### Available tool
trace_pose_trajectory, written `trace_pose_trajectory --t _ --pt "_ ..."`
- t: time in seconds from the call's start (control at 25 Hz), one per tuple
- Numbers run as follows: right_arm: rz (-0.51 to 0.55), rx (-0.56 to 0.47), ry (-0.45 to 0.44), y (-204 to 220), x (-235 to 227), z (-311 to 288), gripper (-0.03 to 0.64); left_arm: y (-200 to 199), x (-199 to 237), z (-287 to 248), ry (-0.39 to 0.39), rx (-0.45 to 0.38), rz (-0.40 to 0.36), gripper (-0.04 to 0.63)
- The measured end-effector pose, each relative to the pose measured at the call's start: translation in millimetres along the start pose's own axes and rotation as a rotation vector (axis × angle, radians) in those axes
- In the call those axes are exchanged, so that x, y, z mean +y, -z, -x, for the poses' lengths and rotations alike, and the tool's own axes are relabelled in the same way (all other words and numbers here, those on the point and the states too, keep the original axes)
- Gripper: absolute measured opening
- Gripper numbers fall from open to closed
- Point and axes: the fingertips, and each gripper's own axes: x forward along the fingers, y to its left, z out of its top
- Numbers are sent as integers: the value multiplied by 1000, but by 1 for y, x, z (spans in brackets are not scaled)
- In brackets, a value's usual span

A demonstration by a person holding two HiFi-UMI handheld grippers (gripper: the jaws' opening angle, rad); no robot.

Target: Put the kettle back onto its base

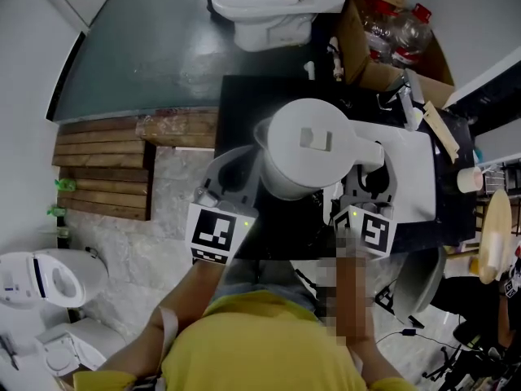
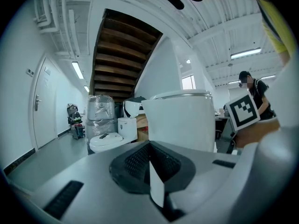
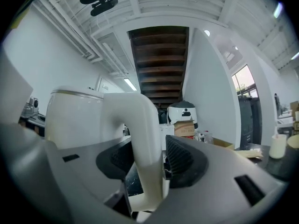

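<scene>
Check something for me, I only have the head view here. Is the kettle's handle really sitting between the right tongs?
Observer: Yes. In the right gripper view the handle stands upright between the pads of the right tongs. The pads seem to stand just off it rather than squeezing.
Operator: And the left tongs, are they holding anything?
Observer: No. The left gripper view shows the left tongs closed on nothing, with the kettle just beyond their tips.
</scene>
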Motion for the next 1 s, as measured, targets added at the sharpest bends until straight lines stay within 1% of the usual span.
trace_pose_trajectory --t 0.12,0.24,0.4,0.72,1.0 --pt "-6 28 20 4 -2 4 195 1 0 0 -1 -2 5 5" --pt "-2 55 46 7 -4 9 198 0 0 1 0 -5 7 5" --pt "-9 86 59 9 -4 17 204 -2 0 2 -12 -13 11 5" --pt "3 79 69 -7 1 42 204 -3 3 8 -19 -20 24 5" --pt "1 74 55 -18 11 61 202 -14 -2 23 -16 -42 25 5"
